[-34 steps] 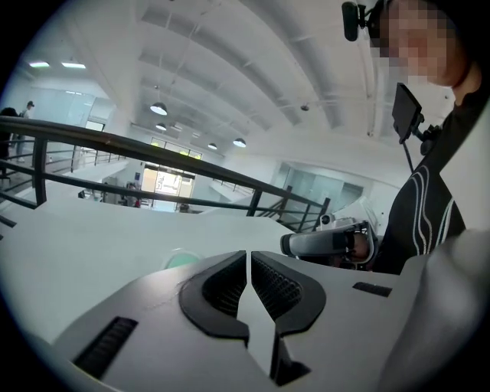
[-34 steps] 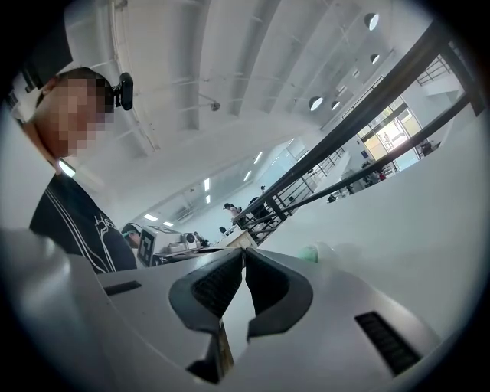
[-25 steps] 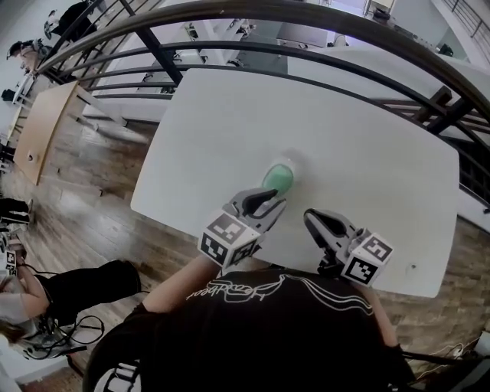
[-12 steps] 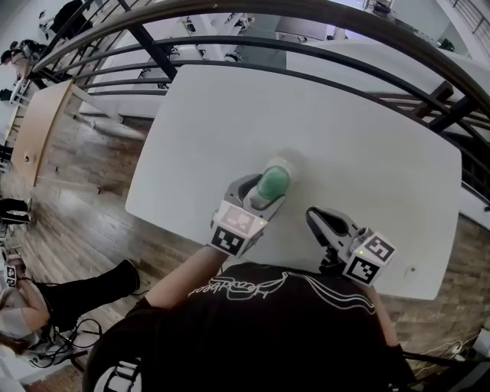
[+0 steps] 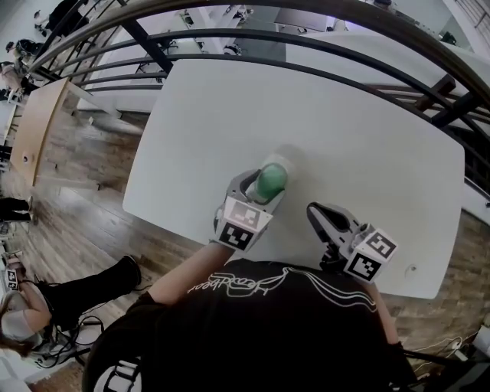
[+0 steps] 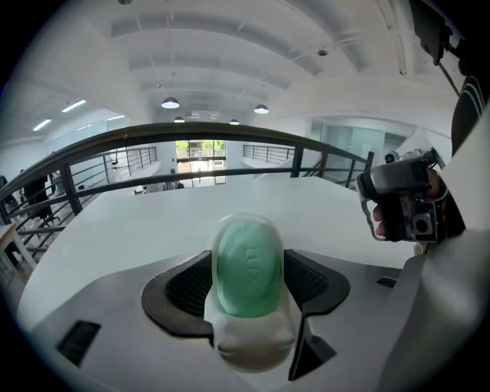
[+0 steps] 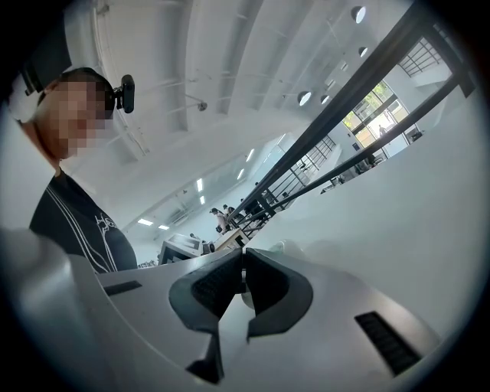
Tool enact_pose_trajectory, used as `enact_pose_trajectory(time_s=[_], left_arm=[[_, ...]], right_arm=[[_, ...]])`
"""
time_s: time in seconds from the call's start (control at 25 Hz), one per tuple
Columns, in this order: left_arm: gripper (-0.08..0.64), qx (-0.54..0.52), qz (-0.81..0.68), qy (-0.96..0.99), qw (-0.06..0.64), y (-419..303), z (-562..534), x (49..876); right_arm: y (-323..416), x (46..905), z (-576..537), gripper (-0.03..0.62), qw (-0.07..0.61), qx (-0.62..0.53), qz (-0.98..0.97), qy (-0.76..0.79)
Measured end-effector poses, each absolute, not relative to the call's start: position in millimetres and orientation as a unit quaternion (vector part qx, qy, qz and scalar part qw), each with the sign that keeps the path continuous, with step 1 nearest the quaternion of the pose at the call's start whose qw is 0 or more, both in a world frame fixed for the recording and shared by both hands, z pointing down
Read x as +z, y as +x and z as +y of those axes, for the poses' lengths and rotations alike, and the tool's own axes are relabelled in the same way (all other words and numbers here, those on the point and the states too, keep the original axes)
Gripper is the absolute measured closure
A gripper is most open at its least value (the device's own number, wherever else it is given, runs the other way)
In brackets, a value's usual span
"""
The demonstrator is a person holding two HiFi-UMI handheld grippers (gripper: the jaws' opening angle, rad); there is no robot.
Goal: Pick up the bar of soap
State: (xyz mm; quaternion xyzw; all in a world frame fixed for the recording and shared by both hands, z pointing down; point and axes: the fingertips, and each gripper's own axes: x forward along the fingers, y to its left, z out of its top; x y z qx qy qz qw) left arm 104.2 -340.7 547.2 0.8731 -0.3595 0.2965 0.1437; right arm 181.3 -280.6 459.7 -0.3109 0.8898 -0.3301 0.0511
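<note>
A green oval bar of soap point(image 5: 272, 180) lies in a white dish point(image 5: 287, 161) on the white table point(image 5: 367, 130), near its front edge. My left gripper point(image 5: 264, 188) points down at it; its jaws have just been opening and now stand wide on either side of the soap point(image 6: 246, 264) and dish point(image 6: 253, 341), not pressing on them. In the left gripper view the left gripper point(image 6: 246, 259) has a dark pad on each side of the dish. My right gripper point(image 5: 314, 211) hovers to the right of the soap, apart from it. In its own view the right gripper point(image 7: 243, 269) has its tips together and nothing between them.
A dark metal railing point(image 5: 306, 15) curves behind the table's far edge. Wooden floor point(image 5: 84, 199) lies to the left, where a person point(image 5: 46, 298) sits low down. The right gripper's body and the hand that holds it point(image 6: 402, 203) show at the right of the left gripper view.
The left gripper has moved forward and down, from just short of the soap to straddling it, and its jaws have opened wide. The right gripper has hardly moved.
</note>
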Motion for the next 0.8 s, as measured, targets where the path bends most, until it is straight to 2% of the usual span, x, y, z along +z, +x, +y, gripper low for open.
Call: enact_pose_trajectory(time_s=[0.8], left_arm=[[0.291, 0.302, -0.369, 0.865, 0.157, 104.7, -342.6, 551.2]], right_arm=[[184.8, 466.2, -283.2, 0.574, 0.051, -0.340, 0.887, -0.309]])
